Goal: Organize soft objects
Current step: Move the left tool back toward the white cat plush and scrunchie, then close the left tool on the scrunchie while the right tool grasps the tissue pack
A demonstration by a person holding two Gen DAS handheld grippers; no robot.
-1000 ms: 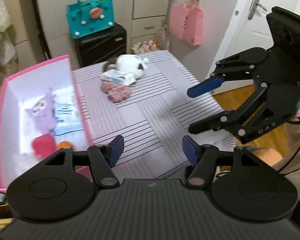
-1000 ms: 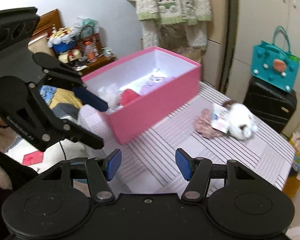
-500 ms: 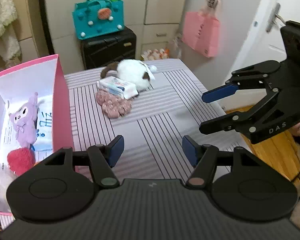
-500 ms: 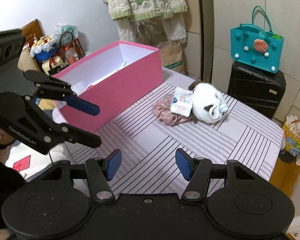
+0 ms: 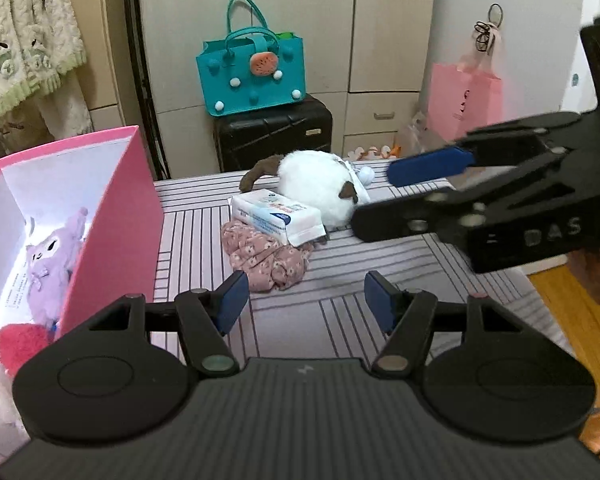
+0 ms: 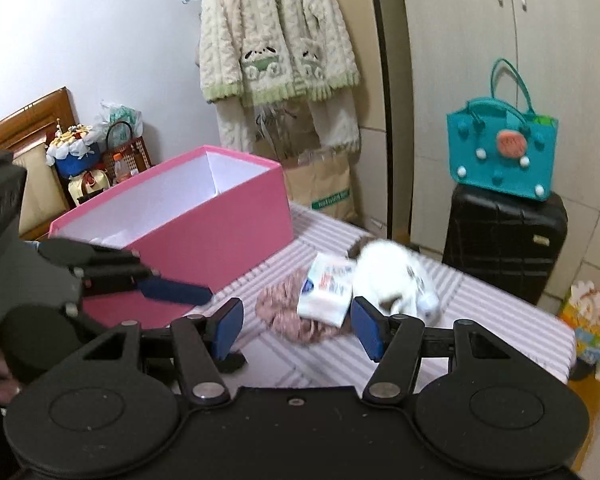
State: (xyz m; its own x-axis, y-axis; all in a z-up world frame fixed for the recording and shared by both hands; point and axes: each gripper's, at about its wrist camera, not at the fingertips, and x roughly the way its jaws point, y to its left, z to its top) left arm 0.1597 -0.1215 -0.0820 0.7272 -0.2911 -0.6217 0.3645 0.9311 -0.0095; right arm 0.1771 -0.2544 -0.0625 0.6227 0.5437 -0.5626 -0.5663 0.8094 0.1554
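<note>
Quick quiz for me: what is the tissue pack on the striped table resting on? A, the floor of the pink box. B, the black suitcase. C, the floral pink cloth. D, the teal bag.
C: the tissue pack lies partly on top of the floral pink cloth, beside the white plush, outside the pink box.
</note>
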